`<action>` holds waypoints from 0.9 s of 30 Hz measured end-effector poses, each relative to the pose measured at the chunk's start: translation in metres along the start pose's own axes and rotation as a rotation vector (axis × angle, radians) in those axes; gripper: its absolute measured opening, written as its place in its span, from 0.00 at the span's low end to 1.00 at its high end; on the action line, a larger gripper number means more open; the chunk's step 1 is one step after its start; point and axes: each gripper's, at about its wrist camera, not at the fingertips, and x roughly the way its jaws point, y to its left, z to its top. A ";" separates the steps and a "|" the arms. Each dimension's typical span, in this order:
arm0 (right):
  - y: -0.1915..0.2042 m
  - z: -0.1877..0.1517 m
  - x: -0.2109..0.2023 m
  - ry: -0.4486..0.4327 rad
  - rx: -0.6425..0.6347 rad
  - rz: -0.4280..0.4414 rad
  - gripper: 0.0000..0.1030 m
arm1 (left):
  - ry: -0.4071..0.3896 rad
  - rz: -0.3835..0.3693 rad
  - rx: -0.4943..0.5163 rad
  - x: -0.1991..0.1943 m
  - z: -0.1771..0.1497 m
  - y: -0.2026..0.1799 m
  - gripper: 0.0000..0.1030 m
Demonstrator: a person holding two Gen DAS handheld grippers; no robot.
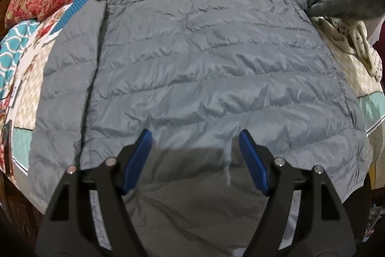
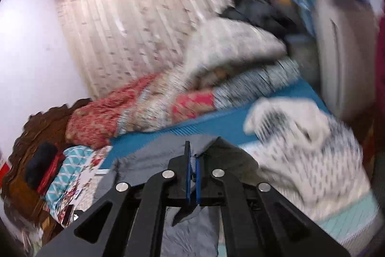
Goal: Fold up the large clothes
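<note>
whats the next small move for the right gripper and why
Probably carry the pinched sleeve inward across the jacket's back. The right gripper is shut on grey fabric, lifted off the bed, while the left gripper hangs open above the flat jacket near the hem, gripping nothing.

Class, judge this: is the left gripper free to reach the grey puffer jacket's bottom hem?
Probably yes: the left gripper is open just above the jacket, with nothing lying between.

Soft indoor light, left wrist view sharp with bowed fisheye edges; right wrist view heavily motion-blurred.
</note>
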 end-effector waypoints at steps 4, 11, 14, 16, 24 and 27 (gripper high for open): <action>0.031 -0.003 -0.001 -0.007 -0.165 0.027 0.00 | -0.002 -0.019 -0.016 -0.002 0.003 -0.006 0.70; -0.037 -0.110 0.049 0.223 0.034 -0.125 0.00 | 0.003 -0.005 0.045 0.000 0.001 -0.017 0.70; -0.069 -0.151 0.065 0.313 0.142 -0.204 0.00 | 0.007 -0.018 0.029 0.002 0.003 -0.015 0.70; -0.078 -0.169 0.066 0.333 0.151 -0.275 0.01 | 0.004 -0.019 0.036 0.002 0.004 -0.017 0.70; -0.094 -0.190 0.033 0.284 0.234 -0.375 0.38 | -0.035 -0.045 0.043 -0.006 0.012 -0.016 0.70; -0.089 -0.181 0.011 0.229 0.217 -0.384 0.53 | -0.042 -0.073 0.022 -0.003 0.012 -0.016 0.70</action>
